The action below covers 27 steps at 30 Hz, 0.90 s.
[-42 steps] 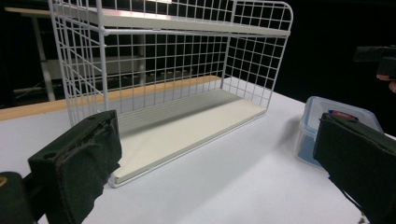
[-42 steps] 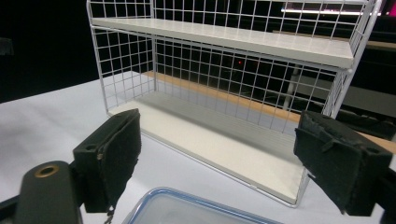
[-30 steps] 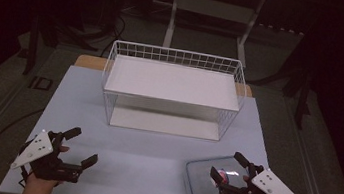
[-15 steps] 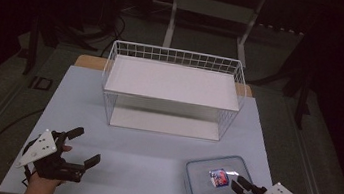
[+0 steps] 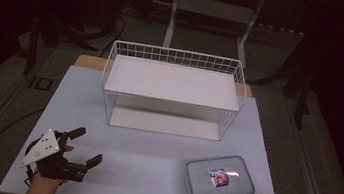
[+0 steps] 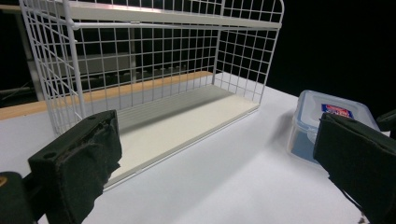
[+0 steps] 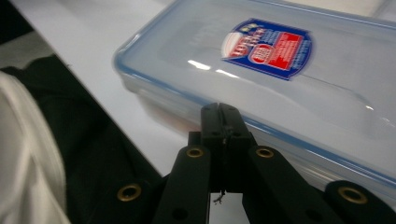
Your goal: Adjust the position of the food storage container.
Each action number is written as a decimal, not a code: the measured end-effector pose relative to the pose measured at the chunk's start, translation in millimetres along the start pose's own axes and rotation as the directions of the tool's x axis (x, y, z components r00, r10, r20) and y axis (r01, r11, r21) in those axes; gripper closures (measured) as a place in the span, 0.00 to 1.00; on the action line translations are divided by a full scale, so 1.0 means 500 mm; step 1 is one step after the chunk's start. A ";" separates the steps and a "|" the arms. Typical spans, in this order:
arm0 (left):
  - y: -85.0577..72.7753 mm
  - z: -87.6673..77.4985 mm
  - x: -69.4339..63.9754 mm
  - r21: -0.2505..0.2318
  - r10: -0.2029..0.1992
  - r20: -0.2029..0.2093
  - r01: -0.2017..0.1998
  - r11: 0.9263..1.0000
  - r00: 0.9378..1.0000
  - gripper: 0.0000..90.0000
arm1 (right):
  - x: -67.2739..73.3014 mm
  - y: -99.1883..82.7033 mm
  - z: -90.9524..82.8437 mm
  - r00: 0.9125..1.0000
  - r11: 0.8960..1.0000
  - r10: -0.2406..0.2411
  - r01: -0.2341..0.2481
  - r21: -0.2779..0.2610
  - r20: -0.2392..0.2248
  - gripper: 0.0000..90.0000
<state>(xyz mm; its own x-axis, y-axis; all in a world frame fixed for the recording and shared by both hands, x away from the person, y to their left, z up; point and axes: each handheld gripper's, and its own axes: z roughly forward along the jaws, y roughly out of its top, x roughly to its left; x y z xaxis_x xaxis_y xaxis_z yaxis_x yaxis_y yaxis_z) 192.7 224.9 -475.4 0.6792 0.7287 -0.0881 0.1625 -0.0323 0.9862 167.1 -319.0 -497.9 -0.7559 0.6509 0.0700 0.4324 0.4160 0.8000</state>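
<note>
Clear lidded container [image 5: 219,179] (red-blue label) — right gripper [image 7: 224,122] jaws just clenched empty, left gripper [image 5: 83,148] released.

Dim room with black surroundings; light from above brightens the pale worktop [image 5: 153,150] alone. The wire rack [image 5: 173,89] casts a soft shadow toward the worktop's near edge. A white glare streak sits on the clear lidded container [image 7: 280,70], which is slightly soft and blurred close up. The high view is grainy, with dark corners.
</note>
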 end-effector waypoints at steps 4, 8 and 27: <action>-0.001 0.001 0.002 0.002 -0.001 -0.001 0.001 1.000 1.000 0.01 | -0.003 0.001 0.004 1.000 1.000 -0.005 0.005 -0.010 -0.003 1.00; -0.001 0.002 0.002 0.004 0.002 0.000 -0.002 1.000 1.000 0.01 | -0.011 0.007 0.013 1.000 1.000 -0.003 0.003 -0.019 -0.003 1.00; -0.003 0.004 0.002 0.006 0.000 0.000 0.000 1.000 1.000 0.01 | -0.027 0.068 0.090 0.998 0.998 -0.057 0.056 -0.029 -0.010 1.00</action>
<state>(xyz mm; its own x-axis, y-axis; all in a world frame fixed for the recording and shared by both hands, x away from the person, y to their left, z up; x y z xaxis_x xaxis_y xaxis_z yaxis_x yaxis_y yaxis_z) 194.7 224.5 -477.2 0.6794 0.7285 -0.0879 0.1668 -0.0366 0.9853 214.2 -285.0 -498.4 -0.7840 0.6200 0.0304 0.3743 0.4332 0.8199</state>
